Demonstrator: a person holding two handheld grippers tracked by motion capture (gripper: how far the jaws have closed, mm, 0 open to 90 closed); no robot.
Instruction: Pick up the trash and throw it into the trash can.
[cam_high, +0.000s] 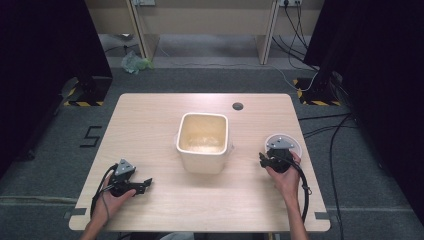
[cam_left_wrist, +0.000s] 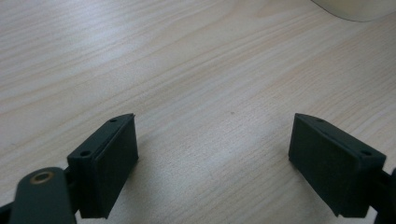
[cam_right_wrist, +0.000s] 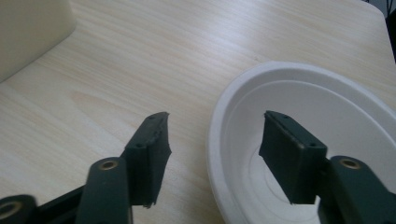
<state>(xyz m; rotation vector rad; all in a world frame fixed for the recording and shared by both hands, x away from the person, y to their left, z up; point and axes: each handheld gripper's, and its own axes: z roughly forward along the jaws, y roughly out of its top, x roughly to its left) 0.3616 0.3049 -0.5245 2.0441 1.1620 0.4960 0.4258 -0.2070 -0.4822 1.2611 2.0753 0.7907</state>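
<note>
A cream square tub stands open-topped in the middle of the wooden table. A white round bowl lies near the table's right edge. My right gripper is over the bowl's near-left side. In the right gripper view the gripper is open and straddles the bowl rim, with one jaw over the wood and the other inside the bowl. My left gripper rests low at the front left and points right. Its jaws stand wide open over bare wood, with the tub's base far ahead.
A small dark round cap sits in the table near its far edge. The tub's side rises to the left of the right gripper. Cables trail off the table's front and across the floor at right.
</note>
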